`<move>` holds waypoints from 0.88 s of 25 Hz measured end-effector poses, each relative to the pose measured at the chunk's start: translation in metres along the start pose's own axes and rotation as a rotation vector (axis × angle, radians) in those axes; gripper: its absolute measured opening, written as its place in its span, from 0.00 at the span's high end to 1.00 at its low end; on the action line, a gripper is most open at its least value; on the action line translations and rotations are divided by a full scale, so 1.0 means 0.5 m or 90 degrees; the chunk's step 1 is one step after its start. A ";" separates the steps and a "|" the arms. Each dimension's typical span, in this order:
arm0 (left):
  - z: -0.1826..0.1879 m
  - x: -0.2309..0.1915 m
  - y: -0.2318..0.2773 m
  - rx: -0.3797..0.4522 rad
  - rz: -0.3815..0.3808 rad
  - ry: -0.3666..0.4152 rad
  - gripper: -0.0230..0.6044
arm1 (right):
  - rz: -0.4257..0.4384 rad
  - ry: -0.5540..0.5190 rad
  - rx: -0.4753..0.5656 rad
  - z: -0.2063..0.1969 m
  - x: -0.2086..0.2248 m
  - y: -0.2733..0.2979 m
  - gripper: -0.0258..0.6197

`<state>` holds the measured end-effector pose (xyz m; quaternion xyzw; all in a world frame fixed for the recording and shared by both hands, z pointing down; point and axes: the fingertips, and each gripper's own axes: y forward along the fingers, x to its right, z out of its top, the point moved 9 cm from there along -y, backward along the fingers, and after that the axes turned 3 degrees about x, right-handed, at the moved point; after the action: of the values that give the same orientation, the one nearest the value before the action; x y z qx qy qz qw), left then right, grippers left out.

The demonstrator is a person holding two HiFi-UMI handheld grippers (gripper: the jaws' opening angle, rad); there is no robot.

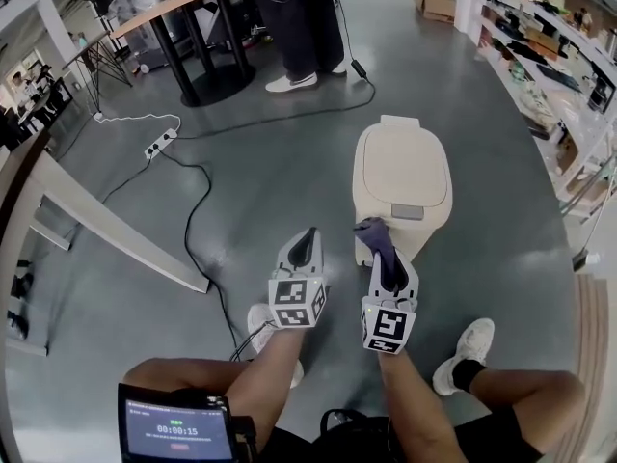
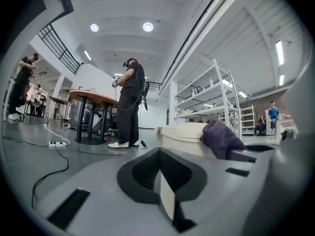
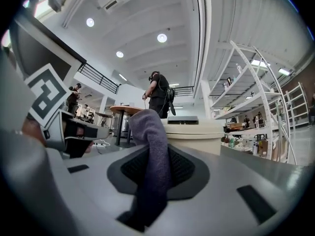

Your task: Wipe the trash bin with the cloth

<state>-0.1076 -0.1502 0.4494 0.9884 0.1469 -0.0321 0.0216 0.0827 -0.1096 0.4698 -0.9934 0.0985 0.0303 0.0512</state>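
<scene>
Right gripper (image 1: 386, 255) clamped on purple cloth (image 1: 373, 231) - the cloth runs up between the closed jaws and flops over the tips. Left gripper (image 1: 308, 239) has its jaws together, nothing in them, just left of the right one. Cream bin (image 1: 403, 167) stands upright on the grey floor (image 1: 289, 162), lid down, right in front of the right gripper; the cloth is at its near lower edge - can't tell if it touches. A person (image 1: 299, 27) stands beyond by a table (image 1: 183, 3).
</scene>
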 end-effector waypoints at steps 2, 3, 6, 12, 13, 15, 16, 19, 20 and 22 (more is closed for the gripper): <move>-0.008 0.023 0.003 -0.002 -0.015 0.004 0.96 | -0.020 0.001 0.001 0.001 0.023 -0.006 0.82; -0.012 0.036 0.004 -0.002 -0.024 0.005 0.96 | -0.027 0.000 0.002 0.002 0.034 -0.009 0.82; -0.029 0.076 0.013 0.005 -0.050 0.003 0.96 | -0.044 -0.002 0.003 -0.008 0.068 -0.017 0.82; -0.055 0.147 0.030 0.011 -0.107 0.026 0.96 | -0.087 0.010 -0.002 -0.036 0.142 -0.040 0.82; -0.053 0.152 0.029 0.012 -0.112 0.028 0.96 | -0.094 0.009 -0.005 -0.036 0.152 -0.046 0.83; -0.050 0.161 0.031 0.012 -0.119 0.031 0.96 | -0.111 0.010 -0.015 -0.038 0.173 -0.055 0.83; -0.049 0.164 0.033 0.011 -0.121 0.032 0.96 | -0.119 0.011 -0.022 -0.038 0.182 -0.059 0.82; -0.050 0.168 0.038 0.003 -0.124 0.032 0.96 | -0.148 0.028 -0.046 -0.045 0.208 -0.068 0.83; -0.051 0.169 0.038 0.001 -0.123 0.031 0.96 | -0.155 0.034 -0.052 -0.047 0.214 -0.072 0.83; -0.054 0.169 0.036 -0.004 -0.122 0.033 0.96 | -0.164 0.038 -0.054 -0.049 0.218 -0.079 0.83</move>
<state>-0.0203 -0.1418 0.4710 0.9702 0.2415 -0.0080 0.0177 0.1986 -0.0948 0.4903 -0.9995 -0.0300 -0.0019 0.0096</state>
